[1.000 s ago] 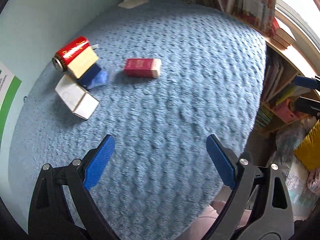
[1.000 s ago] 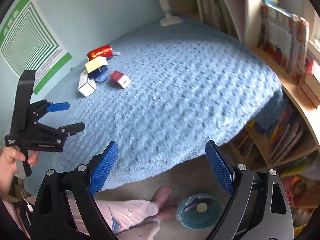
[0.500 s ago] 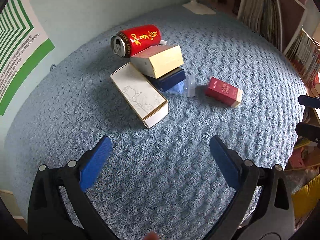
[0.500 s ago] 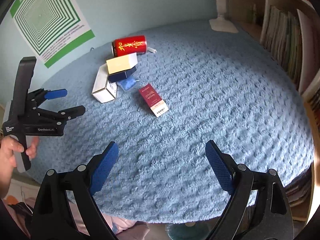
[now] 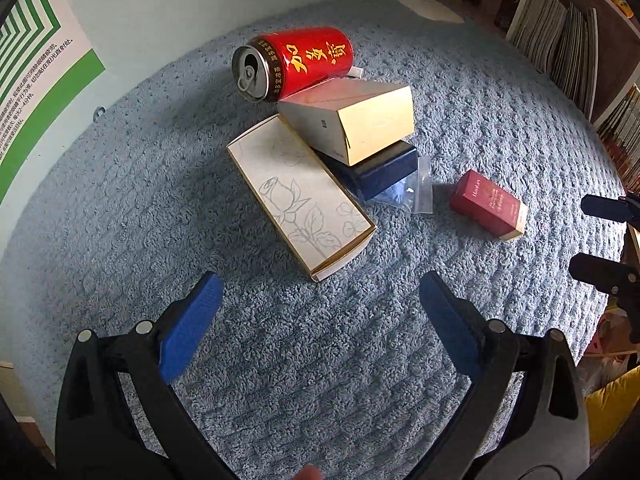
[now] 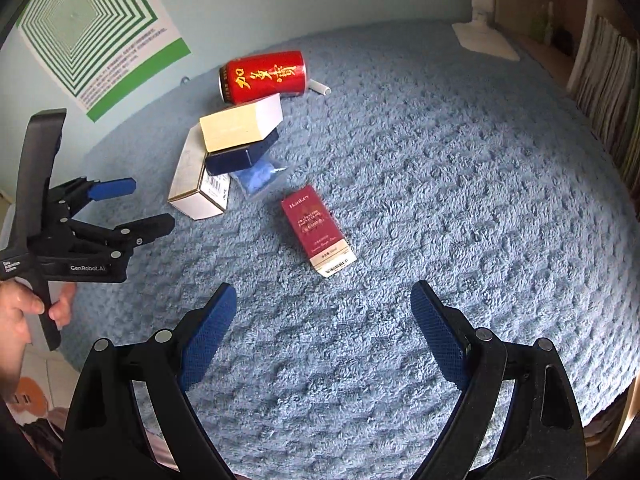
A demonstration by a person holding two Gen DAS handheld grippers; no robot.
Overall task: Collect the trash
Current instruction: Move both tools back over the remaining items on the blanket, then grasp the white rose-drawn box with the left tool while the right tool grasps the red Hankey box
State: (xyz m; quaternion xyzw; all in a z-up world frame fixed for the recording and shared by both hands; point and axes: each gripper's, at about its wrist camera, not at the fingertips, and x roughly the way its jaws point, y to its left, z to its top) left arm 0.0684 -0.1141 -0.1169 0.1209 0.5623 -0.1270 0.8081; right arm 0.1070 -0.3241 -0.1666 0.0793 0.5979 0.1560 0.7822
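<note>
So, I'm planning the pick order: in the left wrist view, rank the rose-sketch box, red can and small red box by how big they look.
1. Rose-sketch box, though it lies nearest the camera.
2. Red can.
3. Small red box.

open rug (image 5: 160, 208) fwd, box pile (image 5: 320, 152) ctr, red carton (image 5: 486, 204) apart

I am in a home room: a blue fleece blanket (image 6: 460, 208) covers the surface, beside bookshelves (image 5: 568, 44) packed with books.
</note>
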